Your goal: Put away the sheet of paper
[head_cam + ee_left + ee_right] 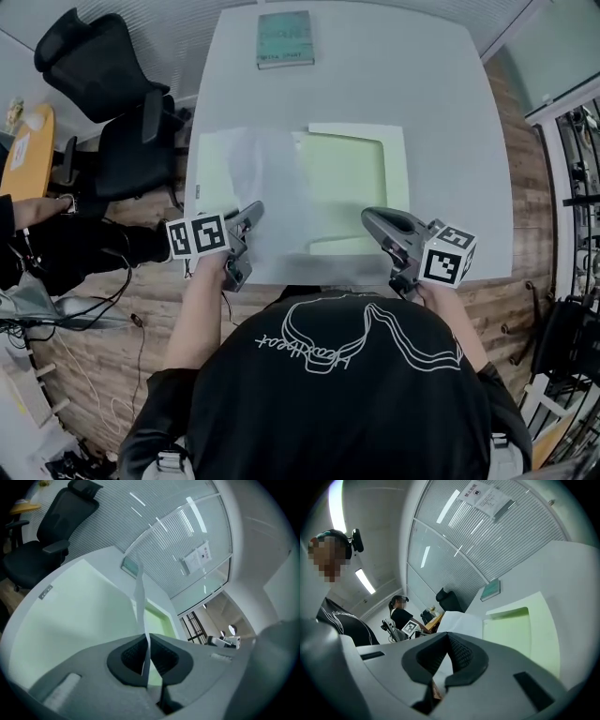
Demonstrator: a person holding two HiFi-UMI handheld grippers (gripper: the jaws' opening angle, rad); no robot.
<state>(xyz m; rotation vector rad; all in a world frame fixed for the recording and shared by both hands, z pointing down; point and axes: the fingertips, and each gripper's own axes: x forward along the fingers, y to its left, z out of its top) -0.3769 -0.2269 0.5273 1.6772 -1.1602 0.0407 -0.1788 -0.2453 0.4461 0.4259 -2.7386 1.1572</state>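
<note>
A thin white sheet of paper [267,183] rises from the table [403,75], and my left gripper [255,208] is shut on its near edge. In the left gripper view the sheet [139,588] stands edge-on, pinched between the dark pads [133,656]. Under it lies a pale green folder [352,173] with a white border, flat on the table. My right gripper [367,216] hovers over the folder's near right part. Its fingertips meet in the right gripper view [449,634], with nothing seen between them. The sheet [459,620] and the folder [511,630] lie just ahead of it.
A teal book [284,39] lies at the table's far edge. A black office chair [112,103] stands left of the table, beside an orange desk [26,150]. Another person's arm [37,211] reaches in at the left. Glass walls stand behind.
</note>
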